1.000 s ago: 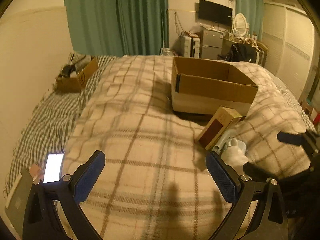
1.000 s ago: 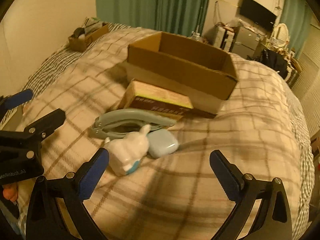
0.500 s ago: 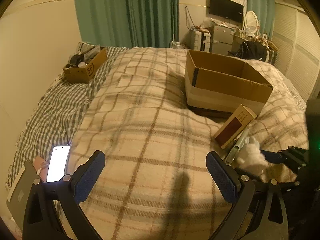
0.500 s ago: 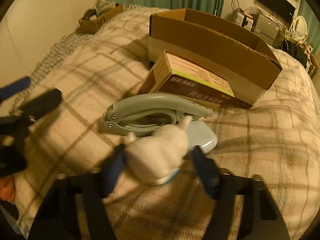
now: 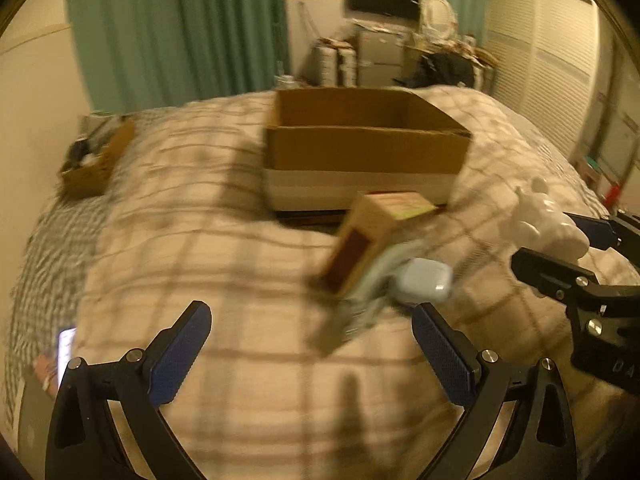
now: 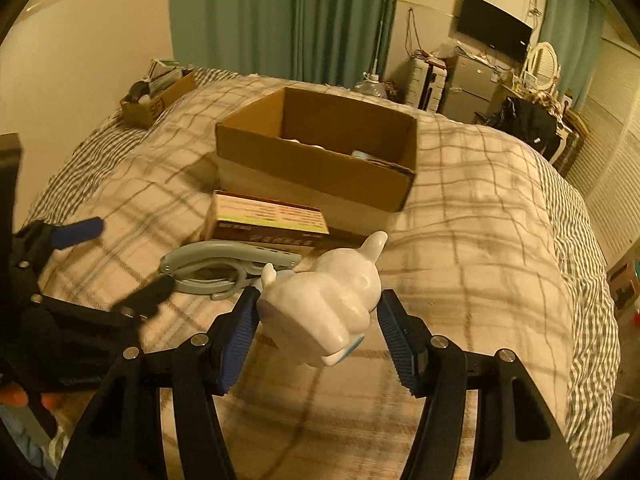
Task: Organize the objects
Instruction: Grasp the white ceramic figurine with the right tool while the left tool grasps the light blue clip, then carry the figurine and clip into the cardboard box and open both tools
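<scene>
Your right gripper (image 6: 316,328) is pinching a white rabbit-shaped figurine (image 6: 320,308), blue pads pressed on both its sides, and carries it clear of the bed. Your left gripper (image 5: 308,356) is spread wide with nothing between its pads, low over the near part of the bed.

Under both lies a cream plaid blanket (image 6: 480,216) covering the bed, with a finer green-checked sheet (image 6: 576,208) showing along the right and left edges. On the blanket, just beyond the figurine, sit a pale blue hole punch (image 6: 224,264) and a flat printed carton (image 6: 268,218); a small pale blue case (image 5: 424,280) rests beside them. Farther off stands an open cardboard box (image 6: 316,152). A smaller box of clutter (image 6: 158,96) sits at the far left corner. Teal curtains (image 6: 288,16) hang behind, and a dark wall screen (image 6: 494,26) hangs at far right.

The figurine is glossy white, smooth, two ears pointing away from you, a light blue base toward you.
</scene>
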A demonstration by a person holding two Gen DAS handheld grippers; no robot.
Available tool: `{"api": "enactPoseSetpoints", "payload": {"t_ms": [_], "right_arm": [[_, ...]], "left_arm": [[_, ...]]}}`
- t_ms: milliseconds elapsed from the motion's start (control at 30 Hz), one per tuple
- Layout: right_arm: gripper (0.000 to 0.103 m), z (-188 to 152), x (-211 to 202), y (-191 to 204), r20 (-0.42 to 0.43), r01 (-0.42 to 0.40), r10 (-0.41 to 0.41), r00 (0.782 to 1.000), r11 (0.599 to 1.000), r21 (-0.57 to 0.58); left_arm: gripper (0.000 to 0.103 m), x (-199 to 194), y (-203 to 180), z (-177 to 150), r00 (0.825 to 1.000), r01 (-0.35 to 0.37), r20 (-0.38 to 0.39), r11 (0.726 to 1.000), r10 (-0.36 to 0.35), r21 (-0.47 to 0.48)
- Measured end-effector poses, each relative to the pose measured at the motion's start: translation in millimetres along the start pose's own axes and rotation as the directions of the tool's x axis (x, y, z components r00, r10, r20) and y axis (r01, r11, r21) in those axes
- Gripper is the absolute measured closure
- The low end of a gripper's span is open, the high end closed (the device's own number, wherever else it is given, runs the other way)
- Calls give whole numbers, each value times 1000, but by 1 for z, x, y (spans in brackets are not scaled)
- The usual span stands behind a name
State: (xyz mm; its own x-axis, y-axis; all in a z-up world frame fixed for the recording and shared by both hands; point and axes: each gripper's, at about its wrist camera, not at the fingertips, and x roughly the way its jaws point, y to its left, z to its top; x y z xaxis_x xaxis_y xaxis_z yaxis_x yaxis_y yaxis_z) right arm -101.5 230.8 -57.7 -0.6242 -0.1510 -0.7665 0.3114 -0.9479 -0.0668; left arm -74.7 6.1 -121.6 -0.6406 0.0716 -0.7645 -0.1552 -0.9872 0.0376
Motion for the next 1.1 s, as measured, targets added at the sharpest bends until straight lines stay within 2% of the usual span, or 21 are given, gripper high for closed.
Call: {"api": "enactPoseSetpoints", "payload": {"t_ms": [67, 167, 200, 233, 300, 367, 400, 467, 600, 767, 1100], "right_arm": [[43, -1, 2, -4, -5, -3, 3, 1000, 1000, 13], [43, -2, 4, -7, -10, -10, 10, 1000, 1000, 26], [43, -4, 4, -8, -11, -11, 12, 1000, 1000, 27], [43, -6, 4, -9, -10, -12, 13, 1000, 1000, 28], [43, -8, 3, -9, -10, -15, 16, 1000, 999, 30], [43, -9, 4, -9, -9, -18, 18, 1000, 999, 31], [43, -10, 3, -9, -7, -20, 20, 1000, 999, 31], [43, -11, 3, -10, -3, -25, 25, 1000, 999, 38], [43, -11, -3, -15, 10, -19, 18, 1000, 999, 48], [43, -8, -15, -19, 40, -14, 11, 999, 998, 66], [43, 16, -59, -17, 145, -24, 17, 989, 999, 45]], "left_arm": [[2, 9, -9, 3, 1000, 26, -17, 999, -26, 19], [19, 27, -20, 6, 998, 14, -63, 999, -12, 39], [32, 37, -23, 7, 994, 24, -104, 999, -19, 42], [48, 42, -24, 6, 991, 43, -127, 998, -37, 42], [68, 48, -26, 4, 985, 70, -162, 996, -61, 49], [77, 46, -30, 1, 985, 73, -159, 995, -63, 60], [88, 43, -30, 0, 985, 85, -156, 994, -75, 63], [91, 37, -32, -2, 984, 108, -147, 992, -96, 72], [93, 15, -41, -8, 990, 104, -104, 987, -91, 122], [94, -18, -37, -4, 992, 122, -25, 986, -120, 110], [94, -70, -31, 20, 984, 154, 75, 983, -162, 97]]}}
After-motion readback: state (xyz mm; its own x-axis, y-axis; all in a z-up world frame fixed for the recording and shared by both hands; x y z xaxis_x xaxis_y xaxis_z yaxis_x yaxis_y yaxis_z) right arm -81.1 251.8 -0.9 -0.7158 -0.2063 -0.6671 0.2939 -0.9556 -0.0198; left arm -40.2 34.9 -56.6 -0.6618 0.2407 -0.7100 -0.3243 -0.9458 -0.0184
